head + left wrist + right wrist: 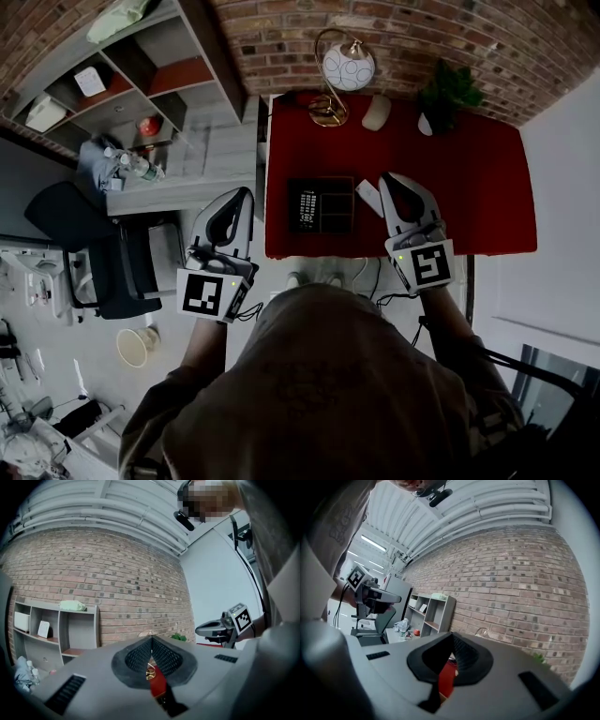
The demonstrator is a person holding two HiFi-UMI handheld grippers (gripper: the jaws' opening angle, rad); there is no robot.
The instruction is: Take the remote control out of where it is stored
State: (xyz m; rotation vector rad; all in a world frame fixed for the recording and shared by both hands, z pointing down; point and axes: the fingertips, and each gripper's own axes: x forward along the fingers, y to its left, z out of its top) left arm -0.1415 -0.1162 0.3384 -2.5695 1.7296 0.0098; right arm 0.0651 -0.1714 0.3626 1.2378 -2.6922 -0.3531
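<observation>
Remote control (307, 208) lies in left compartment of black tray (337, 225), near desk (469, 187) front edge. Right gripper (387, 178) just right of tray, jaws pressed together, empty. Left gripper (246, 192) off front-left corner, jaws together, empty.

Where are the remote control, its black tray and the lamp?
remote control (307, 208), head view, middle of its body.
black tray (337, 212), head view, bare right-hand compartment.
lamp (348, 67), head view, round white shade.
</observation>
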